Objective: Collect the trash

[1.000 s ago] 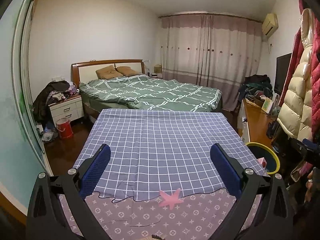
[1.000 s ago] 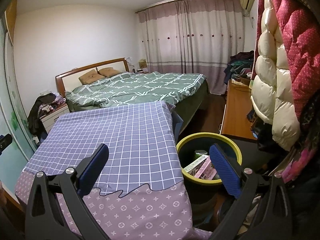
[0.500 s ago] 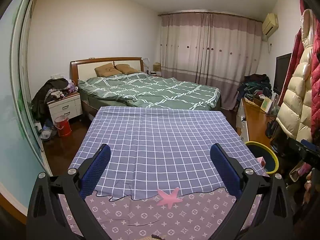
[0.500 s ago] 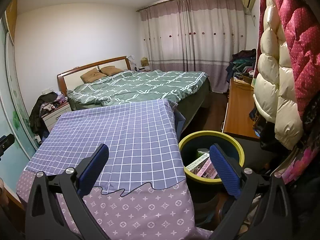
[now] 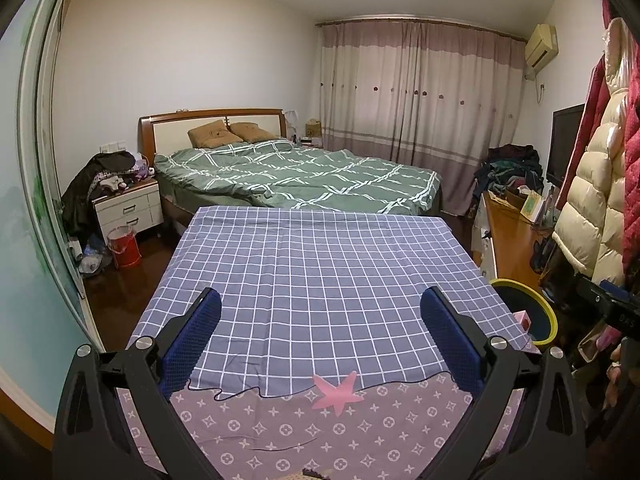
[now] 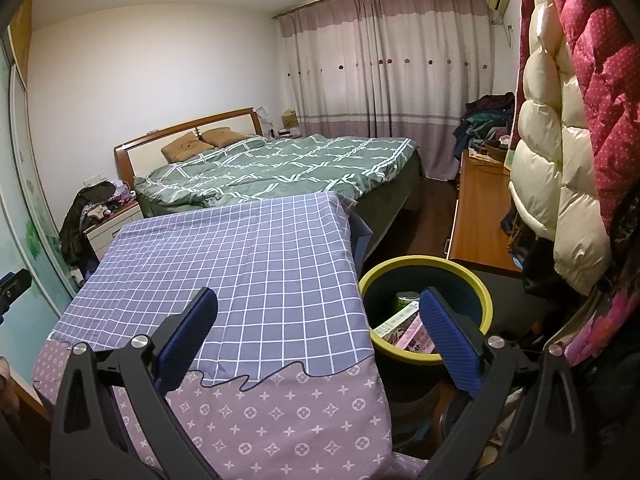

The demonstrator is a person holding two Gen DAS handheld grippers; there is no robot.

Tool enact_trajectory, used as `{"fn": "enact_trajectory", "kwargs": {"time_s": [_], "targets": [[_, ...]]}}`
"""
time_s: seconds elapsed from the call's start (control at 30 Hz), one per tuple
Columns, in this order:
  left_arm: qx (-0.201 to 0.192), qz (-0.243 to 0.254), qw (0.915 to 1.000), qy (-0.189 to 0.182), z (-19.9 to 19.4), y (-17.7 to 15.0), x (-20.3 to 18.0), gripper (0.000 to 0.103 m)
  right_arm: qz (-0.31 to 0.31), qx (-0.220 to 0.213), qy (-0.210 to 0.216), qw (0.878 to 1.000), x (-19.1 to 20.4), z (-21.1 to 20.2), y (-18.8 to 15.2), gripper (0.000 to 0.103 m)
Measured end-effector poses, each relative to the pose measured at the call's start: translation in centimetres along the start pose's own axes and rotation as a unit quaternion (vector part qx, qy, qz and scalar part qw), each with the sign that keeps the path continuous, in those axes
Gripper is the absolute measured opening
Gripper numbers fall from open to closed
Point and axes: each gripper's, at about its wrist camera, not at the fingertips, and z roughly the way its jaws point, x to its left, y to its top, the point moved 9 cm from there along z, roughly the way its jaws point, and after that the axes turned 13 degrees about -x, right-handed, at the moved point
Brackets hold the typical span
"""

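Room: a bed point(image 5: 304, 180) with a green checked duvet stands at the far wall, in front of drawn curtains point(image 5: 416, 92).

Worktop point(image 5: 320, 272): covered with a blue grid-pattern cloth over a mauve patterned cloth; a pink star patch point(image 5: 337, 387) sits at the near seam. Nothing lies on the cloth surface.

Side furniture: a wooden sideboard point(image 6: 478, 216) runs along the right wall, below hanging padded coats point(image 6: 560, 140). A white nightstand point(image 5: 128, 210) piled with clothing stands left of the bed, with a red bucket point(image 5: 125, 246) on the floor in front of it.

Trash bin point(image 6: 426, 264): dark body, yellow rim, placed just beside the right edge of the worktop. It contains a green can point(image 6: 406, 300) and a pink printed package point(image 6: 416, 334).

Left claw point(image 5: 320, 336): spread wide, holding nothing, positioned above the near half of the worktop.

Right claw point(image 6: 318, 334): spread wide, holding nothing; its left finger is over the worktop edge, its right finger over the trash bin opening.
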Motion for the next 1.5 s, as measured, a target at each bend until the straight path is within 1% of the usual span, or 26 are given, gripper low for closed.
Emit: {"fn": "enact_trajectory", "kwargs": {"time_s": [0.87,1.5], "targets": [[0.006,-0.009,0.9999,-0.004,-0.04,-0.65,0.09,0.098,0.002,0.007,0.009,1.000,0.42,0.38,-0.14,0.096],[0.012,-0.004,0.9999,-0.005,0.27,-0.98,-0.30,0.098,0.000,0.011,0.011,1.000,0.64,0.59,-0.39,0.096]]}}
